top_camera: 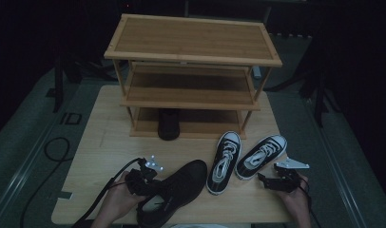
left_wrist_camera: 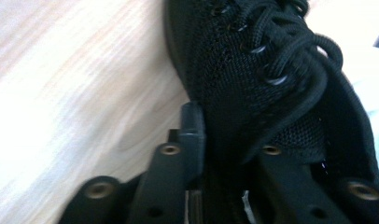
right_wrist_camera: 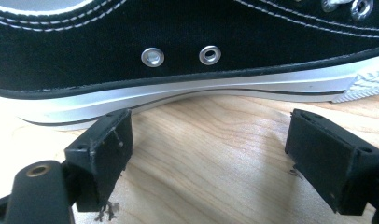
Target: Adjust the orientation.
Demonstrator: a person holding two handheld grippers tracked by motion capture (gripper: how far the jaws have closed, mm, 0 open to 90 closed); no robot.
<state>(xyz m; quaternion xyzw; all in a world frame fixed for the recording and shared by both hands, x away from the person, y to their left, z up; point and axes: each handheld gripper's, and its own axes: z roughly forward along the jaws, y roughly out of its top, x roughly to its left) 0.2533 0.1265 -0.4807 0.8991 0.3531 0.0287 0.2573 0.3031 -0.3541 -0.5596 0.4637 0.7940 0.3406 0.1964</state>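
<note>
At the bottom centre of the high view, the left gripper (top_camera: 142, 179) is clamping the collar wall of a black mesh shoe (top_camera: 174, 190). One jaw is sitting outside the mesh and the other inside the opening, as the left gripper view shows, so the shoe can likely be lifted without crushing the laces.

At the lower right, the right gripper (top_camera: 272, 183) is resting low on the table (top_camera: 96, 156) with its jaws spread wide and holding nothing. In the right gripper view it is facing the side of the right sneaker (right_wrist_camera: 187, 51), probably lining up to take it next.

Just beyond, the left sneaker (top_camera: 224, 161) is lying beside its mate, toes pointing away.

Farther up, the rack (top_camera: 193, 71) is standing at the table's far edge. A dark shoe (top_camera: 168, 124) is already sitting on its lowest shelf, which suggests the mesh shoe belongs beside it.
</note>
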